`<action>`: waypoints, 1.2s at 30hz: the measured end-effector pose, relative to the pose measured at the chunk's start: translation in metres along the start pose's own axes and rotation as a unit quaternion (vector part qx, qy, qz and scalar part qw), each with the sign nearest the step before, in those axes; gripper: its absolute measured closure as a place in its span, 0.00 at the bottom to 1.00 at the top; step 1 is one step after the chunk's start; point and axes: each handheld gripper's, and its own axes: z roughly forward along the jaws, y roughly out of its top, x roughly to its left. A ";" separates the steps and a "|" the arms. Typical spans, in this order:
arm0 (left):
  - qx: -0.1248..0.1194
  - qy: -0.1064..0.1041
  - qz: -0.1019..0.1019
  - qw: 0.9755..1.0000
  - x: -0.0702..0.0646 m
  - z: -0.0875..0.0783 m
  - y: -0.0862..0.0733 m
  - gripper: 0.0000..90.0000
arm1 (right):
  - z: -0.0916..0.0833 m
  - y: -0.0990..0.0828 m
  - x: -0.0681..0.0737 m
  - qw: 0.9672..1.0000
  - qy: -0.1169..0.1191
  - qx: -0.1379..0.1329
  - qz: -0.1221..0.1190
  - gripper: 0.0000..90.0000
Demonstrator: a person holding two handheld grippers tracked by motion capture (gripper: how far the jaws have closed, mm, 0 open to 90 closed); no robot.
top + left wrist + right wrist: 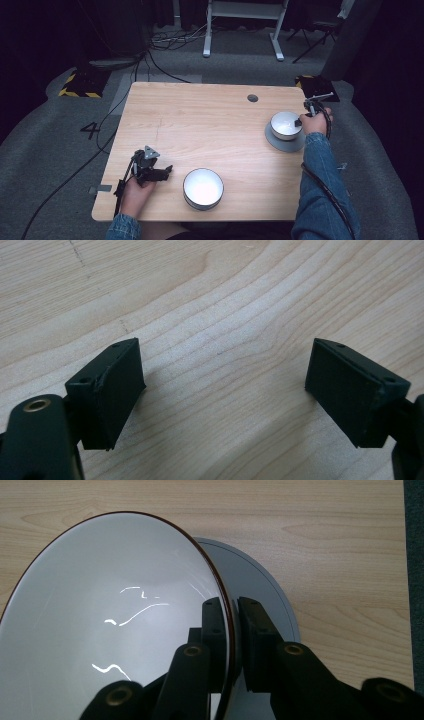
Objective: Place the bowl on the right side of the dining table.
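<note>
High view, table: a light wooden table [210,125] with a small dark hole near its far edge.
High view, right side: the right gripper [302,121] is at the rim of a small white bowl [285,124], which sits on a grey plate [278,141] near the table's right edge.
High view, left side: the left gripper [167,171] rests low by the near left corner, jaws pointing toward a larger white bowl [202,186] just beside it, not touching.
High view, writing: a "4" [90,130] is marked on the grey floor left of the table; no brand can be read.

Left gripper view, state: the left gripper [225,390] is released, jaws spread wide with bare wood between them and nothing held.

Right gripper view, state: the right gripper [234,630] is clenched on the small bowl's thin dark-edged rim, one jaw inside the small white bowl [110,605], one outside.
Right gripper view, position: the bowl looks tilted over the grey plate [260,585], which shows behind its rim; whether its base touches the plate cannot be told.
Right gripper view, writing: none on bowl or plate.

Progress, judged: the small bowl is gripped at the plate, so either a lift off or a set-down is mid-way. The larger bowl near the person is untouched and the left gripper is idle; any handling of it is left to do.
</note>
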 end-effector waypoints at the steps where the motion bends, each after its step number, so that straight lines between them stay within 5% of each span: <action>1: 0.000 -0.001 0.000 1.000 0.000 0.000 0.000 0.18 | 0.000 0.000 0.000 1.000 -0.001 0.001 -0.001 0.92; 9: 0.000 0.000 0.000 1.000 0.000 0.000 0.000 0.18 | -0.006 -0.002 -0.008 1.000 -0.007 -0.004 0.012 0.88; 22: 0.000 0.000 0.000 1.000 0.000 0.000 0.000 0.18 | -0.025 0.004 -0.003 0.999 -0.024 -0.027 -0.005 0.62; 28: 0.000 0.000 0.000 1.000 0.000 0.000 0.000 0.18 | -0.044 0.009 0.009 0.997 -0.019 -0.059 -0.035 0.51; 36: 0.000 0.000 0.000 1.000 0.000 0.000 0.000 0.18 | -0.069 0.013 0.033 0.993 0.010 -0.080 -0.087 0.47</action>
